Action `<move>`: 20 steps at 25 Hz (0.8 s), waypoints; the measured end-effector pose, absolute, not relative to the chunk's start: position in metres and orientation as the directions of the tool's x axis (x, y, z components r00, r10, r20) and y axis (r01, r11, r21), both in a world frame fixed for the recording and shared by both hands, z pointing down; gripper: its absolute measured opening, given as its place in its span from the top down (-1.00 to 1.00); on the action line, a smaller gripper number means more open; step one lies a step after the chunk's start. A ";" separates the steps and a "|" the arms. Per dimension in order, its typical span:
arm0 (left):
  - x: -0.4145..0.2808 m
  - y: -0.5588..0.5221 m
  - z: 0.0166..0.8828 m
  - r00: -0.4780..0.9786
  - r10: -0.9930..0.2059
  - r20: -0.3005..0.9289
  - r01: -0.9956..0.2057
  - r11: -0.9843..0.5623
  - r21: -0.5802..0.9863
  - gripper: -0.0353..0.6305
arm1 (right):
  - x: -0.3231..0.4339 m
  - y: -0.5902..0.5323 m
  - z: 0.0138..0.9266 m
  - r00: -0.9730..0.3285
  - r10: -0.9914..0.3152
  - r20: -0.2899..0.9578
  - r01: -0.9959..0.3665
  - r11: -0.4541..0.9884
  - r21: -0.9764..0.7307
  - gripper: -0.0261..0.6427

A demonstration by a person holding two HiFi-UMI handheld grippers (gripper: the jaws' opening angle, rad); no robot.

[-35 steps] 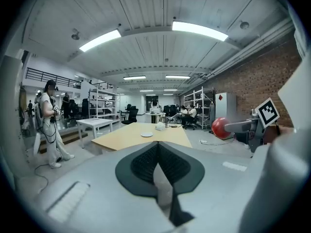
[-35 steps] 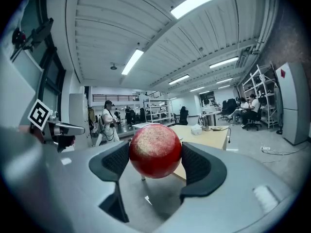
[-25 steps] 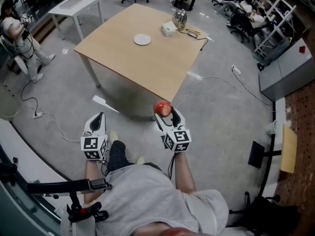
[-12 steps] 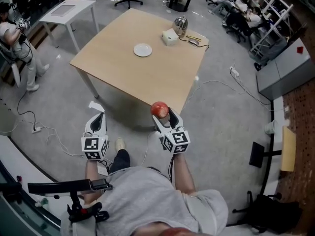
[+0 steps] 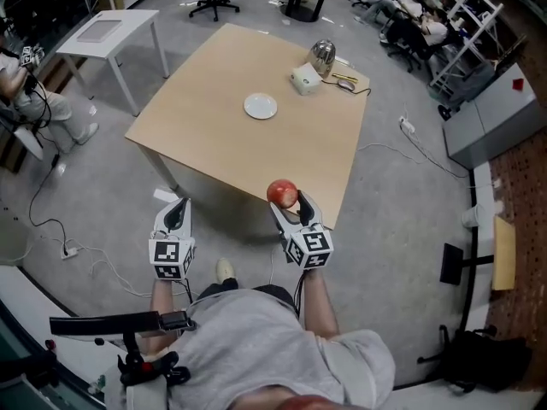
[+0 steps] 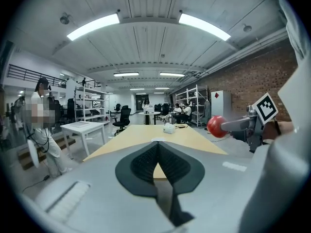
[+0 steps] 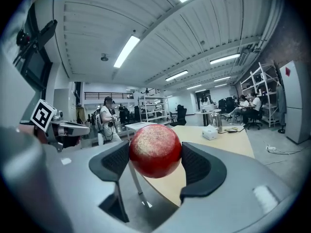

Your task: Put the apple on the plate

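Observation:
A red apple [image 5: 283, 193] [image 7: 154, 150] sits clamped between the pads of my right gripper [image 5: 290, 203], held in the air just short of the near edge of the wooden table [image 5: 222, 135]. A small white plate [image 5: 261, 106] [image 6: 157, 140] lies near the table's middle, far ahead of the apple. My left gripper [image 5: 177, 215] [image 6: 157, 162] hangs over the floor to the left, shut with its pads pressed together and nothing in them. In the left gripper view, the apple [image 6: 215, 126] and the right gripper show at the right.
A white box [image 5: 305, 79], a metal kettle [image 5: 322, 56] and cables sit at the table's far corner. A smaller white table [image 5: 107, 29] and a standing person [image 5: 30, 92] are to the left. Cables lie on the floor; office chairs, shelving and seated people are beyond.
The person has stepped closer to the table, so the table and plate appear nearer. The right gripper still carries the apple; the left stays shut and level.

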State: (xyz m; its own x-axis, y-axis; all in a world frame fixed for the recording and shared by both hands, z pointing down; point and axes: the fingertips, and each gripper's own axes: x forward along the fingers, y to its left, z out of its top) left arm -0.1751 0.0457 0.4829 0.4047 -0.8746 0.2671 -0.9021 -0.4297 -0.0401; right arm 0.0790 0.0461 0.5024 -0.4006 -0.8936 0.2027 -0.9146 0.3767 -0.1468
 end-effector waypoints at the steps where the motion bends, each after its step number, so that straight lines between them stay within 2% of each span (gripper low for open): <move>1: -0.181 0.037 0.484 0.415 -0.869 0.268 -0.896 -0.442 -0.048 0.84 | 0.075 0.038 0.504 -0.387 -0.899 0.204 -0.920 0.362 -0.146 -0.10; 11: -0.205 -0.010 0.491 0.460 -0.849 0.261 -0.879 -0.477 -0.005 0.83 | 0.062 0.005 0.496 -0.325 -0.920 0.218 -0.945 0.304 -0.123 -0.10; 20: -0.196 -0.044 0.492 0.488 -0.832 0.264 -0.863 -0.506 -0.001 0.83 | 0.063 -0.027 0.498 -0.317 -0.924 0.214 -0.947 0.296 -0.128 -0.10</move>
